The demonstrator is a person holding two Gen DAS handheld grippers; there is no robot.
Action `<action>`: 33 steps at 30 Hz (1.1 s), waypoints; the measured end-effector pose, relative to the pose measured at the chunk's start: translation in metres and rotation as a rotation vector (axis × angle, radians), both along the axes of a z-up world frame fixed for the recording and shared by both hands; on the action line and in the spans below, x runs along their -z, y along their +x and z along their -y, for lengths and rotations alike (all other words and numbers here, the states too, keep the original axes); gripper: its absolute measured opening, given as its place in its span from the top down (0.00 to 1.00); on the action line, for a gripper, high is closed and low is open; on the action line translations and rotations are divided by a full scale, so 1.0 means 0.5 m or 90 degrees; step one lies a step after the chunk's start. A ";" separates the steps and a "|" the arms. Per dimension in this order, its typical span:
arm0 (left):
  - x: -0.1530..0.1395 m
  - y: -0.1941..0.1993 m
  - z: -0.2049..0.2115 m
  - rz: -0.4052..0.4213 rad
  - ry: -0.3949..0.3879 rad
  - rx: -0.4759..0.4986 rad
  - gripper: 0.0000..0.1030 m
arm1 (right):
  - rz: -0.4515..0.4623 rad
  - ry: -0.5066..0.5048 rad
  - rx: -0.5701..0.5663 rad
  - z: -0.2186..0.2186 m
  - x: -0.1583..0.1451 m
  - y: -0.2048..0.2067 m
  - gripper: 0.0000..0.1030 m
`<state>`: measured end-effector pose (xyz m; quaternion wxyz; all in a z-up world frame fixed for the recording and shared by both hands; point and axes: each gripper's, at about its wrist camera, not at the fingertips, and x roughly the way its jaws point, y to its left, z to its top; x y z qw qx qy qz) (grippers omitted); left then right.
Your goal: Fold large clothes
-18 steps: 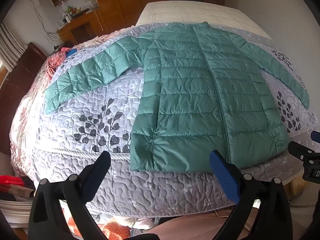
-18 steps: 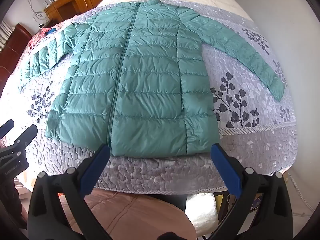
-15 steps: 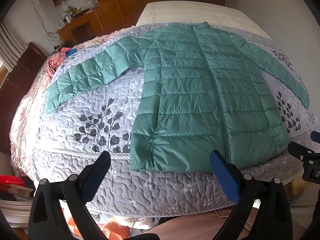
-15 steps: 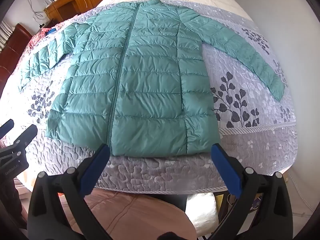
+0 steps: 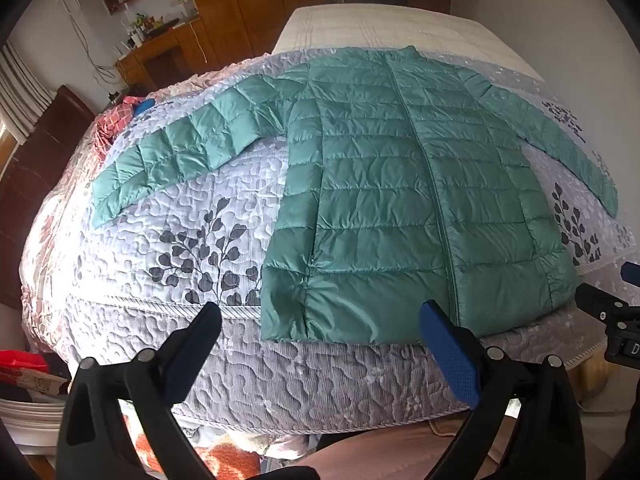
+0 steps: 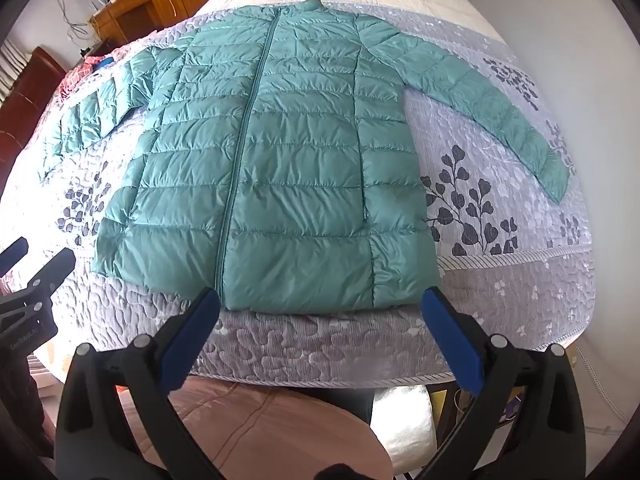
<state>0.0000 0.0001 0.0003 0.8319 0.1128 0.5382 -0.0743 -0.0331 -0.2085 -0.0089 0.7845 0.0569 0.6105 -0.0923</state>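
Claws first: the left claw (image 5: pixel 320 334) stood fully spread with nothing between its blue pads (image 5: pixel 450 354), hanging just off the near edge of the bed (image 5: pixel 280 384) and aimed steeply down at it. The right claw (image 6: pixel 320 320) was likewise released and empty, poised over the same edge, its pads framing the right half of the hem.

Beyond both lay the teal down jacket (image 6: pixel 280 160), front up and zipped, flat on the grey leaf-print quilt (image 6: pixel 500 280). Its long axis ran away from the claws, hem nearest and just short of the quilt's striped border, collar (image 6: pixel 296 6) pointing to the far end of the bed. The zipper (image 5: pixel 432 184) ran along that axis. One sleeve (image 5: pixel 180 160) stretched out to the left, the other sleeve (image 6: pixel 492 100) slanted out to the right, both lying on the quilt.

Neither claw touched the jacket.
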 end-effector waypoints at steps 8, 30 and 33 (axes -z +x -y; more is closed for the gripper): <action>0.000 0.000 0.000 0.001 0.000 0.000 0.04 | 0.001 -0.001 0.000 -0.001 -0.001 0.000 0.03; 0.000 0.000 0.000 0.002 0.000 0.000 0.04 | 0.002 0.000 0.001 -0.002 -0.001 0.004 0.03; 0.000 0.000 0.000 0.002 0.000 0.000 0.04 | 0.002 0.000 0.001 -0.001 -0.001 0.004 0.03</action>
